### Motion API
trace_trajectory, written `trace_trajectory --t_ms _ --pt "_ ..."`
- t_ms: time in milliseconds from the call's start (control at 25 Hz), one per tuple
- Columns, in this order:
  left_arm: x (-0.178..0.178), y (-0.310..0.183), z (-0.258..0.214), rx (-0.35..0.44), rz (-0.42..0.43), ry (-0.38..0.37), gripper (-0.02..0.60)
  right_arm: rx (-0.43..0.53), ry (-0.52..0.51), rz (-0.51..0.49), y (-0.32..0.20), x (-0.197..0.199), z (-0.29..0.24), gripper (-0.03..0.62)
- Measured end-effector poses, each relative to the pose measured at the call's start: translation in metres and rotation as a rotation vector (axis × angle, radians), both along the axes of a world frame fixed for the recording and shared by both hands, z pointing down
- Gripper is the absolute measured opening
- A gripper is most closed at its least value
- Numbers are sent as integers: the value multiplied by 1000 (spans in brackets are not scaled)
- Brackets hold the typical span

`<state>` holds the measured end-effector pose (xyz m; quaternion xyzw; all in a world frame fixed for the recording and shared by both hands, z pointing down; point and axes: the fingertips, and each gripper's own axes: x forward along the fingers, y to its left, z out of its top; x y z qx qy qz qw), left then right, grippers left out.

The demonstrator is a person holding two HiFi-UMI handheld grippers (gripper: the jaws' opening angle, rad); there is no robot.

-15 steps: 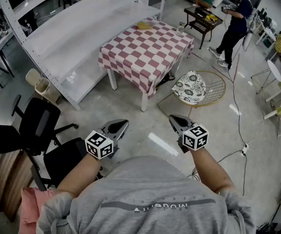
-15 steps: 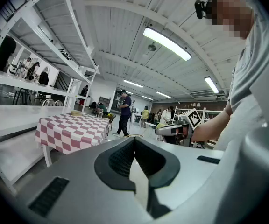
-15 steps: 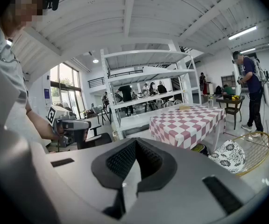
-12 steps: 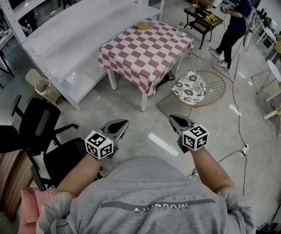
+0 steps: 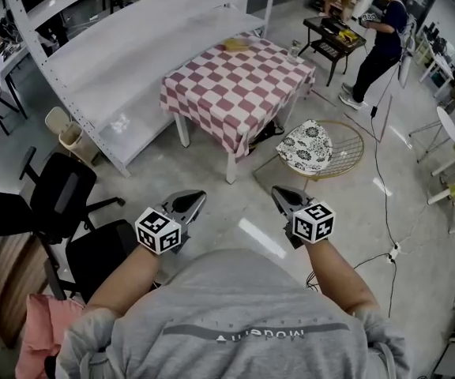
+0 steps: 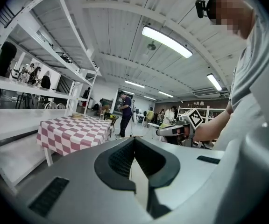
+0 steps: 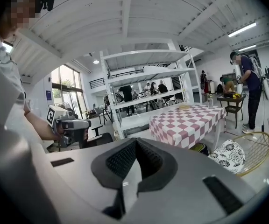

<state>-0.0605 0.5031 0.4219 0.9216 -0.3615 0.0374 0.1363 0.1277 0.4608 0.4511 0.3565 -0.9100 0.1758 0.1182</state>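
**Left gripper** (image 5: 195, 198): held over the bare floor (image 5: 251, 212), well short of the counter (image 5: 235, 85). Jaws are together, with nothing between them.

**Right gripper** (image 5: 280, 193): held level with the left one, equally short of the counter. Jaws are likewise closed on nothing.

**Office chair** (image 5: 58, 200): black, set well off the counter's near left. It is the thing nearest the left gripper, but apart from it. It is judged heavy and stiff, may roll, and is best taken by the backrest edge or an armrest.

**Cushion** (image 5: 305, 144): flower-patterned, laid in a wire chair (image 5: 346, 144) just beside the counter's near right corner. It is judged light and soft, and best pinched at a free edge.

**Counter**: covered in red-and-white checked cloth.

**Shelf rack** (image 5: 109, 69): white, ranged along the counter's left.

**Person** (image 5: 374, 42): stood beyond the counter's far right.
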Motion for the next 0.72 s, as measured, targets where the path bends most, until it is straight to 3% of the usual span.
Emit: trace_trajectory --t_ms 440,720 --pt "76 -8 -9 10 -25 10 14 29 1 -84 -8 54 -4 25" --pt "79 -26 4 -8 -20 -2 14 18 -8 -97 -31 55 6 25"
